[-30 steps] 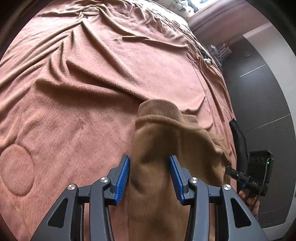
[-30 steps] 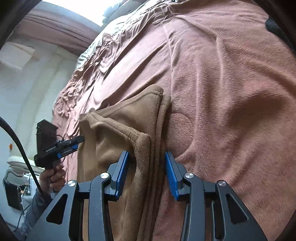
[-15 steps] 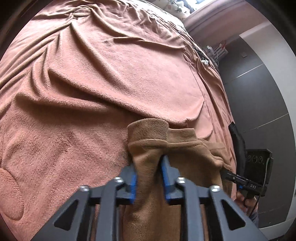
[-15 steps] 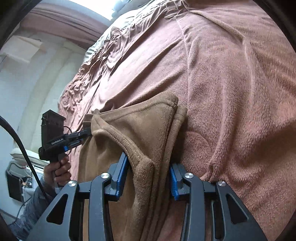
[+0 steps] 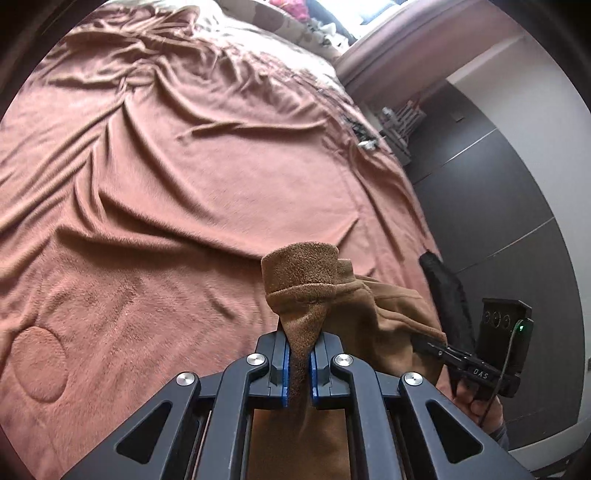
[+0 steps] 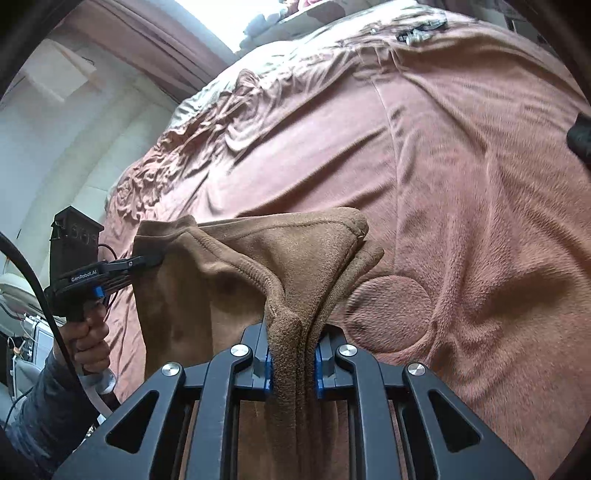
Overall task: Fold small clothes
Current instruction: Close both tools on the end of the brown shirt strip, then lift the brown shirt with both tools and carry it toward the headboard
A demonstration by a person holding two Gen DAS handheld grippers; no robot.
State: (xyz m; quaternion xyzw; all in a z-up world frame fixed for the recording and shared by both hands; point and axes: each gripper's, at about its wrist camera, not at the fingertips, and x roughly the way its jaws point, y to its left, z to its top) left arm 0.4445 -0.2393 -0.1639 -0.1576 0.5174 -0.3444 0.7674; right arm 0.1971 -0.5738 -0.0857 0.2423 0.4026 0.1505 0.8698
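Observation:
A brown fleece garment [image 5: 306,280] hangs lifted above a pink bed cover [image 5: 177,192]. My left gripper [image 5: 299,343] is shut on one bunched corner of it, the blue pads pressing the cloth. In the right wrist view the same garment [image 6: 251,254] stretches between both tools. The jaws of my right gripper [image 6: 293,343] are closing on its thick seamed edge, and the pads touch the cloth on both sides. The left gripper [image 6: 147,263] pinches the far corner there, held by a hand [image 6: 86,332]. The right gripper [image 5: 424,341] shows at the garment's right edge in the left wrist view.
The pink cover [image 6: 480,221] is wrinkled and spreads far ahead toward pillows [image 5: 288,18] at the head. A black item [image 5: 443,295] lies at the bed's right edge. Dark wardrobe panels [image 5: 498,221] stand beyond that edge.
Both grippers closed on the brown garment, which earlier lay flat between open jaws. Both have risen, and the garment's near edge now hangs off the cover, bunched at each grip.

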